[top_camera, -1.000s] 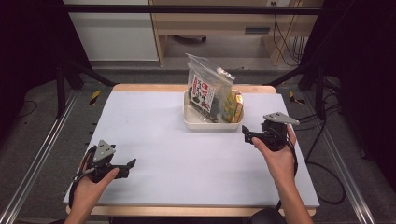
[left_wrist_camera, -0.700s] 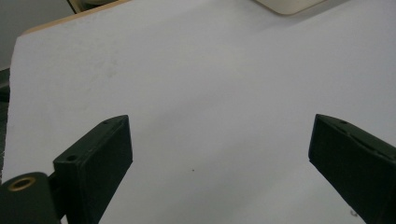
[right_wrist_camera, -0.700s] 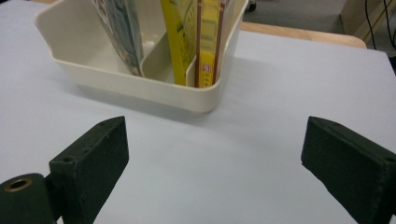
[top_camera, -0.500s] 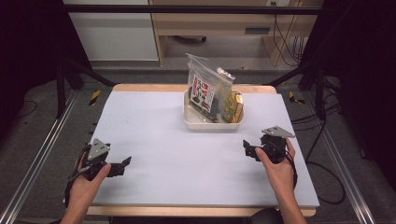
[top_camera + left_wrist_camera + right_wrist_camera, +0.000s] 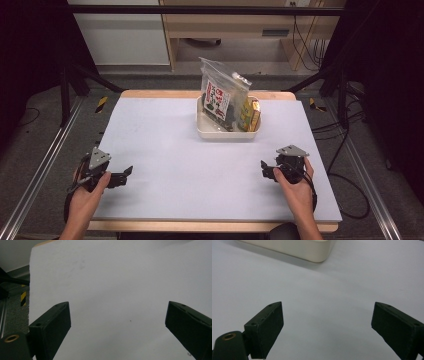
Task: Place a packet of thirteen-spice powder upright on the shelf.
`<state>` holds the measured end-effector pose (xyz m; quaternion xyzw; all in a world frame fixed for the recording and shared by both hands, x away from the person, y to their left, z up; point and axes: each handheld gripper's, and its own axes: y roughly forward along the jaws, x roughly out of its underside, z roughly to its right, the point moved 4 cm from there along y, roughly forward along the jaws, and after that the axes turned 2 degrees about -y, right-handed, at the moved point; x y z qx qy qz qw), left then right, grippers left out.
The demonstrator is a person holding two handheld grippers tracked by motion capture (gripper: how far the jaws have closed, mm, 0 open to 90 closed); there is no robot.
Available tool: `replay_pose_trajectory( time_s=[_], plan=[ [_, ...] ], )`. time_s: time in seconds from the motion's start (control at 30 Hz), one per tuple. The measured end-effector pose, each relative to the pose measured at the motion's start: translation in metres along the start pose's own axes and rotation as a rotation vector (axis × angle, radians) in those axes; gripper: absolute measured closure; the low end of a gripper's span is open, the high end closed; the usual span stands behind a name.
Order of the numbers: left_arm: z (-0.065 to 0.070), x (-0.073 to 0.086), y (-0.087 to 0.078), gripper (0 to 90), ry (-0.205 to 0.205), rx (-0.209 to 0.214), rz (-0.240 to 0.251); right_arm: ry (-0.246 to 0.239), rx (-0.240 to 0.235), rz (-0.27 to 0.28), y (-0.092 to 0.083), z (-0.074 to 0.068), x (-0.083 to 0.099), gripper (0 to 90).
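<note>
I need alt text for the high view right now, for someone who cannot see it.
A cream tray holding a clear snack bag sits at the far middle of a pale table. Near the front edge, the left hand-held gripper and right hand-held gripper rest open, holding nothing.

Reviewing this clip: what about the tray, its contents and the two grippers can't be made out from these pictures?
- Clear bag, high view: label print too small to read.
- Yellow packets, high view: lower parts hidden by the white tray wall; count unclear.
- Tray, right gripper view: cut off by the top edge, contents out of frame.
- Left gripper and right gripper, high view: jaws too small to judge; the gripper views show them open.
</note>
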<state>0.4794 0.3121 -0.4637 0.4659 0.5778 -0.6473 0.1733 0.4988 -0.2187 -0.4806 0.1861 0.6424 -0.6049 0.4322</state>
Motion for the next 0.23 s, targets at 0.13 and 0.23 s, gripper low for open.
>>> replay_pose_trajectory(
  time_s=[0.13,0.23],
  plan=[
    [-0.0009,0.0006,0.0015,6.1,0.002,-0.009,0.005,-0.012,0.006,0.035,0.0015,-0.002,0.0077,11.1],
    [-0.0006,0.001,0.0028,6.0,0.01,-0.016,0.001,-0.023,0.016,0.075,0.0022,-0.0013,0.0089,10.7]
  ],
)
